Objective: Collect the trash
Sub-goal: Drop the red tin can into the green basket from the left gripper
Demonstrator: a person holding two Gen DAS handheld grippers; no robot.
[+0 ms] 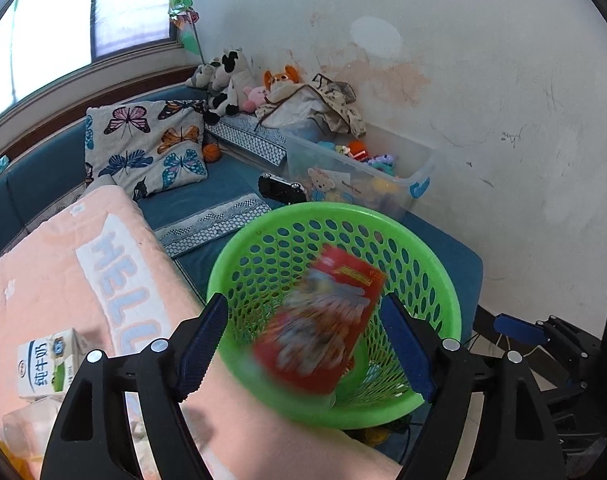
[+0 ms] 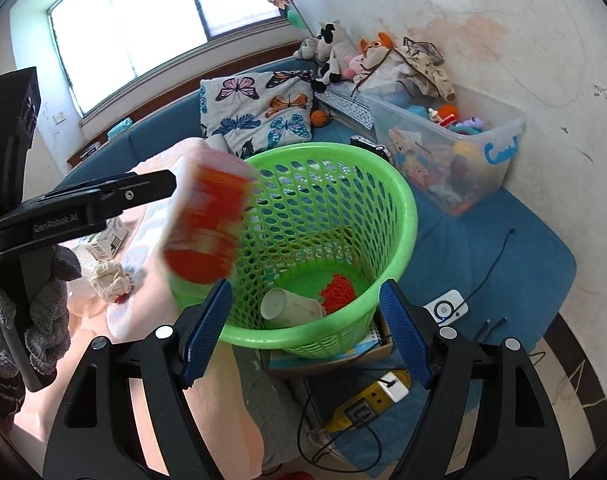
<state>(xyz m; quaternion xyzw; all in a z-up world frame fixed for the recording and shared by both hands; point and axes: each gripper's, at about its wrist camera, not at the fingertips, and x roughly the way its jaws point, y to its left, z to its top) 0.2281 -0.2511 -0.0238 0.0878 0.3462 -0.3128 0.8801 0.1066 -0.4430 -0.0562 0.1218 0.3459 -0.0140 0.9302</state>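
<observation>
Falling red packet [image 1: 321, 322] over green basket [image 1: 423, 240]; both hand-held grippers agape, empty.

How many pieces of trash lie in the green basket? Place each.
2: a pale paper cup on its side at the bottom, an orange-red net beside it. A blurred red packet hangs over the rim. More may be hidden.

Pink blanket [image 1: 55, 280] on bed: milk carton [image 1: 47, 364]; crumpled tissue [image 2: 109, 276]

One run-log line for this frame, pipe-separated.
step: dropping trash | left gripper: open, red packet blurred, falling between jaws | right gripper: open, empty | target: green basket
</observation>
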